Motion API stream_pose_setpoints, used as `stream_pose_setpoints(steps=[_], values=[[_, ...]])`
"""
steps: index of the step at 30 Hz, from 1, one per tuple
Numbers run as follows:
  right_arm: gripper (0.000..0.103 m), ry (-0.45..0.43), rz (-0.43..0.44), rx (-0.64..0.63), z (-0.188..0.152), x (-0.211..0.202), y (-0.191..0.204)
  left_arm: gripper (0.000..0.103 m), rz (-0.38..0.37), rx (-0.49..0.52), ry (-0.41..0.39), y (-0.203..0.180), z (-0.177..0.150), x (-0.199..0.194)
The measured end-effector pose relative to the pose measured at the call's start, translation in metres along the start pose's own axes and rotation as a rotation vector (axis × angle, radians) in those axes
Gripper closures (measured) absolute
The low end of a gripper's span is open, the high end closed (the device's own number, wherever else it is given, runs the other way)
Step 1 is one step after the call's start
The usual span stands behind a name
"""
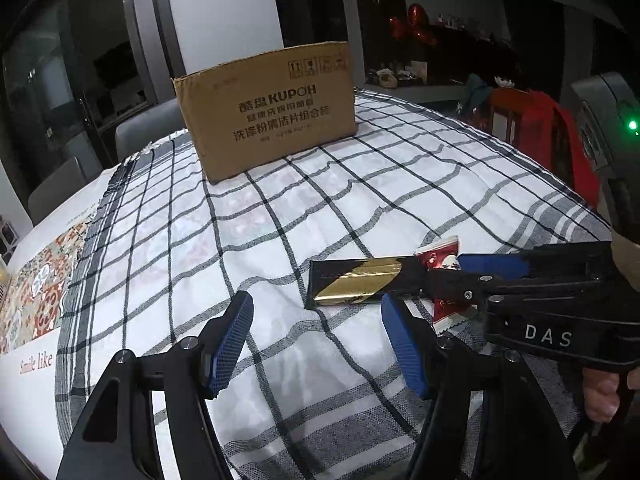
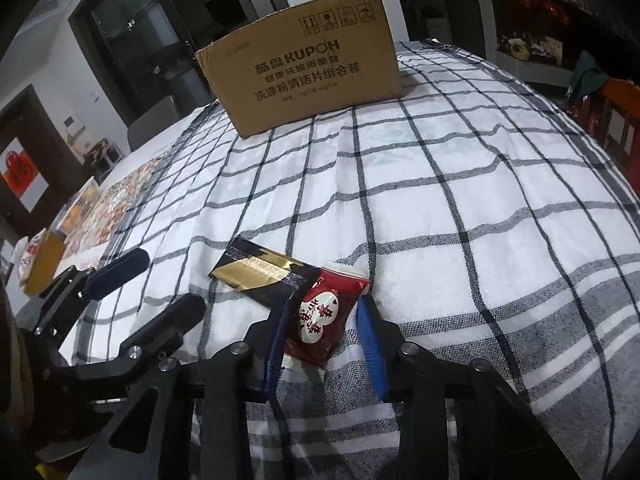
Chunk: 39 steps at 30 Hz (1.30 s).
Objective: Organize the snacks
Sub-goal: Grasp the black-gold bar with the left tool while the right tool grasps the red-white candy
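Sitting at the table's far side, the box (image 2: 300, 72) shows only its printed wall; its contents are hidden. Right gripper (image 2: 324, 316) straddles the red packet (image 2: 326, 312), contact unclear. Black-gold bar (image 2: 260, 276) touches it. Left gripper (image 1: 316, 344) hangs released, empty, above the cloth (image 2: 480, 240).

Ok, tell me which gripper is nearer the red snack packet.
Right. The right gripper straddles the red snack packet, one finger on each side. The left gripper hangs open over bare cloth, off to the packet's side.
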State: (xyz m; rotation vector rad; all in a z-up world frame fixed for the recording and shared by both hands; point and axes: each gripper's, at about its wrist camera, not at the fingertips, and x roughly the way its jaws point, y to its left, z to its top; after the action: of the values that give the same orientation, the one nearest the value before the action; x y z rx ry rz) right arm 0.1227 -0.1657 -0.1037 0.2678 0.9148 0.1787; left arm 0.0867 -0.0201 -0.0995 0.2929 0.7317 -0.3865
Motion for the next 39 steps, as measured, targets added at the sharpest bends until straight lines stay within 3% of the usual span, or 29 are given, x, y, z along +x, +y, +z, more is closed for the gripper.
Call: stream_pose_setpoints(steps=[7,16,25,39], values=[[0.079,-0.029,-0.014,-0.044,-0.001,-0.008,0.003,0.037,-0.014,0.009,0.016,-0.005,0.003,0.003],[0.079,-0.047,-0.051,-0.062,-0.001,-0.015,-0.008,0.037,-0.023,0.022,0.015,-0.014,0.006,0.004],[0.079,-0.083,-0.118,-0.217,-0.006,-0.016,0.016,0.037,-0.032,-0.012,0.015,-0.007,0.004,0.005],[0.078,-0.076,-0.148,-0.206,-0.005,-0.01,0.011,0.037,-0.037,-0.033,0.014,-0.002,0.001,0.006]])
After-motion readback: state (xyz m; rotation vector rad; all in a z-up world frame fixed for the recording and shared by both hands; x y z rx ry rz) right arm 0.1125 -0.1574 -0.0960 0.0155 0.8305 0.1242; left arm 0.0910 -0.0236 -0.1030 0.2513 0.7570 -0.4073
